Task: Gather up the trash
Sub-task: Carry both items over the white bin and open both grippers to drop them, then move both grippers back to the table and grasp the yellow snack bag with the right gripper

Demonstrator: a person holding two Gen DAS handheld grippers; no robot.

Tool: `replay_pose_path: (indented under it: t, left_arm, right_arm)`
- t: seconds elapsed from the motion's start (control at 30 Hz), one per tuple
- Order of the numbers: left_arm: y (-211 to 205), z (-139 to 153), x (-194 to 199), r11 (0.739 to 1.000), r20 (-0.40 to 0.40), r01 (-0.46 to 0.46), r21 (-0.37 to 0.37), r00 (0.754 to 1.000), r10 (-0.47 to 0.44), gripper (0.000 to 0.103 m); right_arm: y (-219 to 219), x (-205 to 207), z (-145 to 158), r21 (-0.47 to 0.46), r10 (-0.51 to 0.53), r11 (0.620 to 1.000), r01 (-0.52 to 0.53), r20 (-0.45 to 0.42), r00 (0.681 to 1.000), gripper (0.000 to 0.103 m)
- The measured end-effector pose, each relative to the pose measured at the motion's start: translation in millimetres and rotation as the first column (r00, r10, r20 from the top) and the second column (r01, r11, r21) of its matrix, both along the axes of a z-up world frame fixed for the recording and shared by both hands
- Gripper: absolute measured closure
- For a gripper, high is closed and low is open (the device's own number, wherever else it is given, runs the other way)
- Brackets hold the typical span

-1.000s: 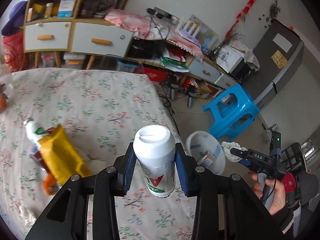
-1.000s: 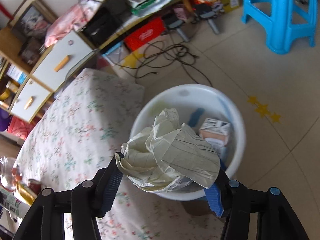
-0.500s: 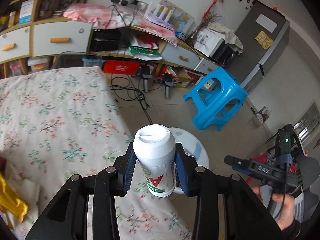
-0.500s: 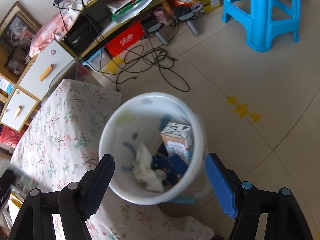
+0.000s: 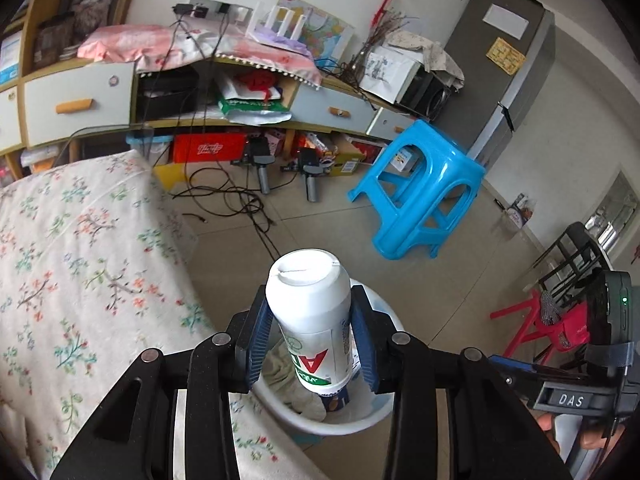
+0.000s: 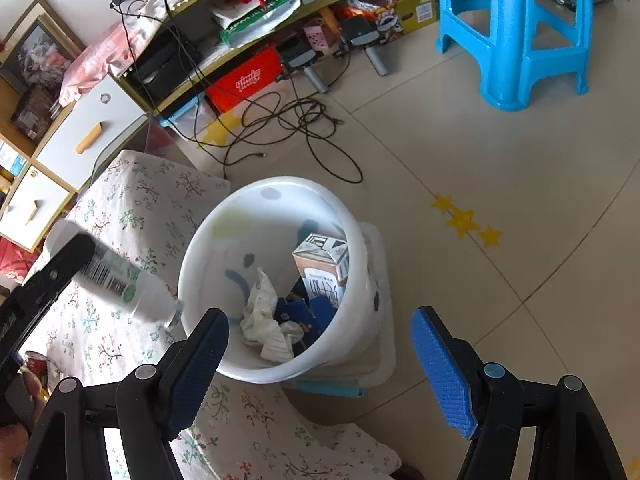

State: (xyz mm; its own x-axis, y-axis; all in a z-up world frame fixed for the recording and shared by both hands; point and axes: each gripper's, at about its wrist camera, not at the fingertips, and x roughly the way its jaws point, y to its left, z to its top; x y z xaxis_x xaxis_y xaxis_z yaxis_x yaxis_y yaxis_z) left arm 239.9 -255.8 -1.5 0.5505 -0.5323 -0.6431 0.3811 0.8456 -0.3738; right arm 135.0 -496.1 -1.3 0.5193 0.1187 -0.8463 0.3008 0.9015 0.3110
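Ahead of you a blue stool (image 5: 416,184) stands on the tiled floor, near a grey fridge (image 5: 508,60). Black cables (image 6: 296,120) trail from the cluttered shelf (image 5: 240,92) across the floor. Yellow star stickers (image 6: 464,220) lie beside the floral tablecloth's (image 5: 80,264) far side.

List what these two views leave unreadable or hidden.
- White bottle label: left wrist view, sides covered by the left gripper jaws; right wrist view, motion-blurred.
- White bin contents: left wrist view, blocked by the bottle.
- Carton print: right wrist view, too small.
- Right gripper: left wrist view, edge-cropped.
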Motion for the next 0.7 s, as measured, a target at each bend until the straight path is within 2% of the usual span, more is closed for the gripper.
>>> replay_pose_path:
  t: [0.07, 0.13, 0.17, 0.23, 0.27, 0.4, 0.7]
  left_arm:
    - [-4.1, -3.2, 6.1, 1.000, -0.050, 0.021, 0.017, 0.999, -0.020, 0.060]
    - [-5.4, -7.9, 9.5, 0.999, -0.104, 0.030, 0.042, 0.994, -0.025, 0.041]
    - [-3.7, -8.2, 8.6, 0.998, -0.105, 0.026, 0.053, 0.994, -0.020, 0.036]
    - [2.4, -7.5, 3.3, 0.995, -0.082, 0.003, 0.096, 0.997, 0.005, 0.018]
    - [4.8, -7.3, 0.9, 0.994, -0.073, -0.004, 0.114, 0.997, 0.013, 0.016]
    - [17.9, -3.7, -3.3, 0.985, -0.080, -0.023, 0.168, 0.996, 0.037, 0.014]
    - [63.2, 17.1, -26.3, 0.971, -0.060, -0.059, 0.232, 0.995, 0.075, 0.011]
  right_arm:
    - [0.9, 0.3, 0.5, -0.001, 0.001, 1.000, -0.001, 0.001, 1.000, 0.023]
    - [1.2, -0.1, 1.1, 0.001, 0.004, 1.000, -0.004, 0.004, 1.000, 0.023]
    - [1.7, -0.4, 1.7, 0.002, 0.005, 1.000, -0.005, 0.007, 1.000, 0.023]
    - [3.4, -0.4, 3.0, 0.002, 0.009, 1.000, -0.009, 0.011, 1.000, 0.023]
    - [4.9, -0.2, 4.0, 0.001, 0.012, 1.000, -0.012, 0.014, 1.000, 0.023]
    - [11.3, 0.4, 7.3, -0.003, 0.024, 1.000, -0.024, 0.023, 0.999, 0.023]
    - [34.4, 2.3, 13.9, -0.011, 0.048, 0.999, -0.048, 0.036, 0.998, 0.022]
